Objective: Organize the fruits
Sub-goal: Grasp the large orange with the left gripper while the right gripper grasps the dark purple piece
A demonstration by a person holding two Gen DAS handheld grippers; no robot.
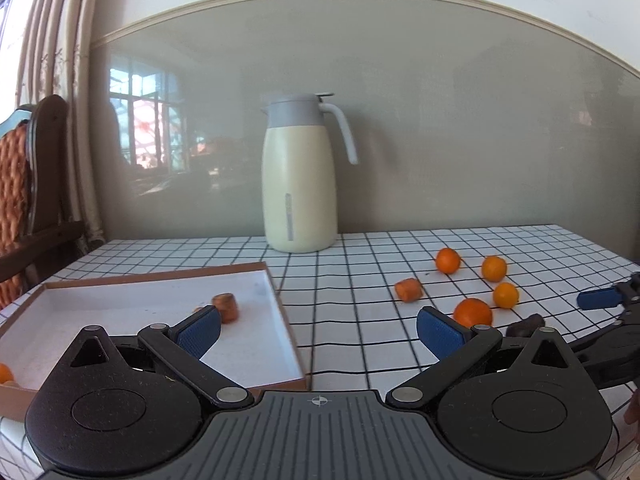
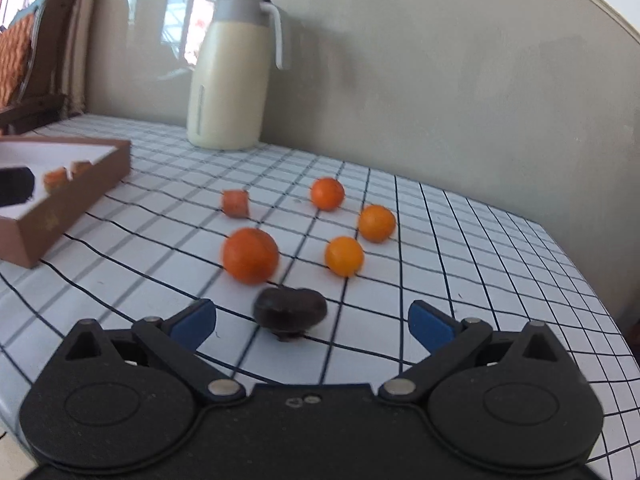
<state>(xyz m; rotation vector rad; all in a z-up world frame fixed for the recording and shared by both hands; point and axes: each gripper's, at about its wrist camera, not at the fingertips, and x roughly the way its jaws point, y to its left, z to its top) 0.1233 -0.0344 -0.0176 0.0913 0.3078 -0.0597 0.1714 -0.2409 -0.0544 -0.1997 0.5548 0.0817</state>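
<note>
A brown box with a white inside (image 1: 256, 344) (image 2: 80, 196) lies on the left of the checked table; a carrot piece (image 1: 226, 306) (image 2: 56, 178) lies in it. Several small oranges (image 1: 472, 312) (image 2: 250, 255) and another carrot piece (image 1: 409, 290) (image 2: 235, 202) lie loose to the right. A dark chestnut-like fruit (image 2: 290, 307) (image 1: 526, 325) lies just ahead of my right gripper (image 2: 312, 322), which is open and empty. My left gripper (image 1: 318, 328) is open and empty over the box's right edge. The right gripper also shows in the left wrist view (image 1: 600, 300).
A cream thermos jug (image 1: 298, 176) (image 2: 232, 76) stands at the back against the grey wall. A wooden chair (image 1: 44, 184) and curtains are beyond the table's left edge. The table's right edge (image 2: 592, 280) curves close to the oranges.
</note>
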